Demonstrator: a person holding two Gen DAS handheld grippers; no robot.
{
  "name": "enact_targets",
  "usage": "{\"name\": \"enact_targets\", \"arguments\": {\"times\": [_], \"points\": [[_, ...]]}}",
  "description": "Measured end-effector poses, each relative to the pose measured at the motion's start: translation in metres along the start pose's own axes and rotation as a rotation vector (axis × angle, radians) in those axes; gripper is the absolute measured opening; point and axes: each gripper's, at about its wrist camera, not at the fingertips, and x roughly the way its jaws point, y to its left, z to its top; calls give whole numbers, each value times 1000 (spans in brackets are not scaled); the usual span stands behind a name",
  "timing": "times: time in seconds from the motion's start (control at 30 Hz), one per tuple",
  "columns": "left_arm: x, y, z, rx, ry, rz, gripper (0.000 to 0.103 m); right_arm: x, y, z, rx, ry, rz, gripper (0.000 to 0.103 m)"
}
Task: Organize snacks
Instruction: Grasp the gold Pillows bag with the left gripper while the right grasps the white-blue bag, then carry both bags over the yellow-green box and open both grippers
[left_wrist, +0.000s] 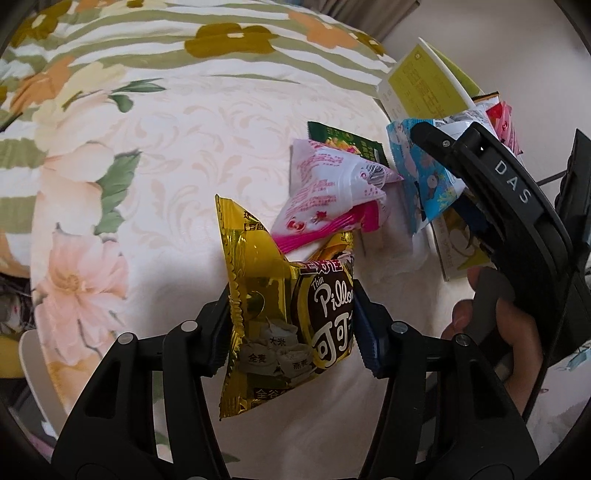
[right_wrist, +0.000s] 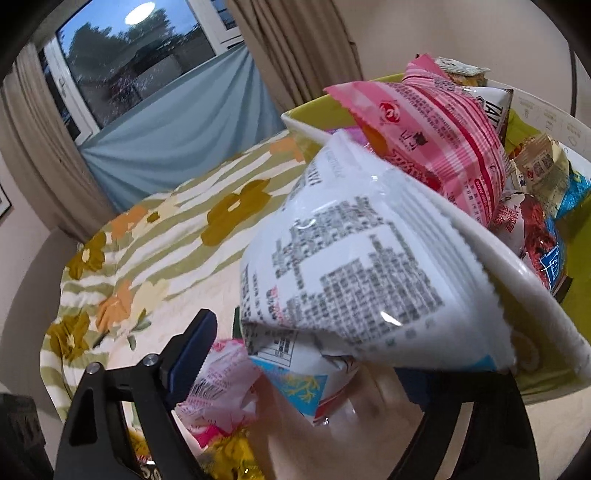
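From the left wrist view, the left gripper (left_wrist: 291, 328) has its fingers (left_wrist: 218, 332) closed on a gold snack packet (left_wrist: 284, 325), pads pressing both its sides above the floral bedspread (left_wrist: 147, 155). A pink-and-white packet (left_wrist: 332, 188) lies just beyond.

From the right wrist view, the right gripper (right_wrist: 306, 369) stands fairly wide. A white-and-blue packet (right_wrist: 351, 273) lies between its fingers (right_wrist: 188, 350), against the rim of the green box (right_wrist: 491, 240) of snacks. Whether the pads press it I cannot tell.

Snack packets (right_wrist: 458, 147) in box (right_wrist: 517, 258) on bedspread (right_wrist: 184, 229)
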Motion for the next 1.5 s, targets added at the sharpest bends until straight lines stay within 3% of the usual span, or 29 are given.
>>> {"name": "enact_targets", "arguments": {"times": [0.17,0.53,0.9,1.23,1.5], "points": [[-8,0,1,-2,-3,5,52,-2,-8,3,18,-2,-8,64],[-32,-10,3,10,-45,-32,51,-28,-14,12,-13,-1,37,51],[-101,-42,16,75,-159,-60,51,-101,0,36,-83,-61,124,47],[-133,-119,37,103,-280,-89,51,-162,-47,87,-88,-106,204,47],[-106,-223,52,156,-304,-142,51,-190,-124,136,-138,-112,168,47]]}}
